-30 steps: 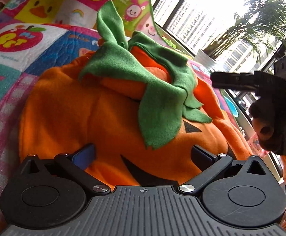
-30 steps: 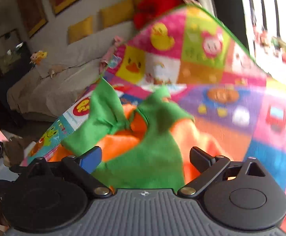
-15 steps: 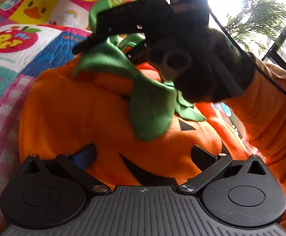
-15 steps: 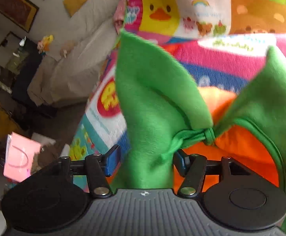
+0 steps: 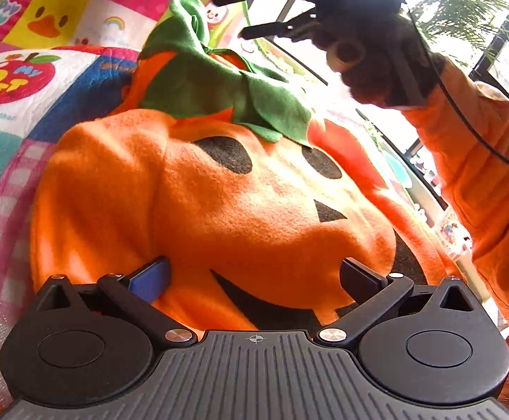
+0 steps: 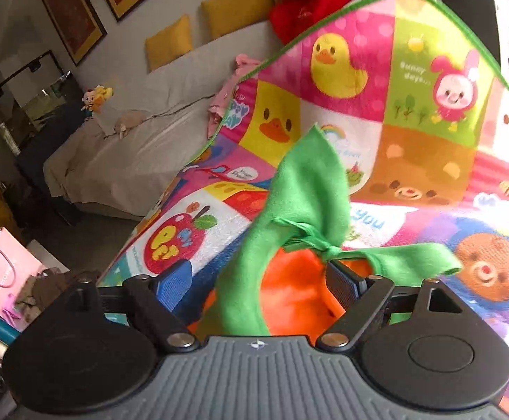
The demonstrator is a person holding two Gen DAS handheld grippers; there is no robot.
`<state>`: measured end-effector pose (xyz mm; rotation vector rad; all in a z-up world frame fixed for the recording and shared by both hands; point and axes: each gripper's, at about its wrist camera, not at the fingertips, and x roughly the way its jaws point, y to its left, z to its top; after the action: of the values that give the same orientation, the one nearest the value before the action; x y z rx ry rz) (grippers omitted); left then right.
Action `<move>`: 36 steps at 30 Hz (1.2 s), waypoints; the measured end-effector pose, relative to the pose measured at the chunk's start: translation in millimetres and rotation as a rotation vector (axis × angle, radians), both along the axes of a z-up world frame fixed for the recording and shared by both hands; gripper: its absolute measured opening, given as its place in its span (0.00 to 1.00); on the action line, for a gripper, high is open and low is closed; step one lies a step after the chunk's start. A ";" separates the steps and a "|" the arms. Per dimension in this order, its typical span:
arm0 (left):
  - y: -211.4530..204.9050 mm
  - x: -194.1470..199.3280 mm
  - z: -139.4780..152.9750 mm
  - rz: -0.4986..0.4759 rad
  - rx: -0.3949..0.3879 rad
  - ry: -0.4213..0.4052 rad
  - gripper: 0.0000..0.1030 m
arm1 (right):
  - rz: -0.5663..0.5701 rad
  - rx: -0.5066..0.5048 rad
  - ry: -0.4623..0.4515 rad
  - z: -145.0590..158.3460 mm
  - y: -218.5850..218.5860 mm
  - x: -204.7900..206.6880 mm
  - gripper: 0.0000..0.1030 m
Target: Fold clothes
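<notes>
The patchwork play mat [image 5: 20,80], printed with ducks, an apple and a bear, covers the whole surface under the work; whether a bed or the floor lies beneath it cannot be told.

On the mat lies the pumpkin costume [image 5: 219,210], an orange fleece garment with a black jack-o'-lantern face, puffed up and lying face up. It looks soft, light and bulky: fleece of this kind should grip well between pads, spring back after a fold, and need pressing flat. The hem and the side edges, where the layers are thin, look like the best places to take hold.

At its far end sits the green leaf collar [image 6: 303,210], tied with a thin green cord in a knot [image 6: 328,250]. The collar is floppy and will likely tip over when let go.

The left gripper [image 5: 254,276] is low at the near hem, its 2 fingers spread wide with orange fleece bulging between them and nothing pinched. The right gripper [image 6: 254,285] is at the collar, its fingers likewise well apart; green and orange cloth lies between them, but neither pad visibly presses on it. From the left wrist view it hovers above the collar.
</notes>
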<state>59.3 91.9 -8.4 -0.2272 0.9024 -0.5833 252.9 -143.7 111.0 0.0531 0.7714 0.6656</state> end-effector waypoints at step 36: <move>-52.6 88.3 -16.4 0.092 0.132 -0.250 1.00 | -0.015 -0.346 -0.330 -100.5 -26.4 -68.3 0.66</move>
<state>147.5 39.3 -24.8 -0.0738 0.6810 -0.4529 184.6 -170.1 10.5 -0.3590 0.5566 0.5017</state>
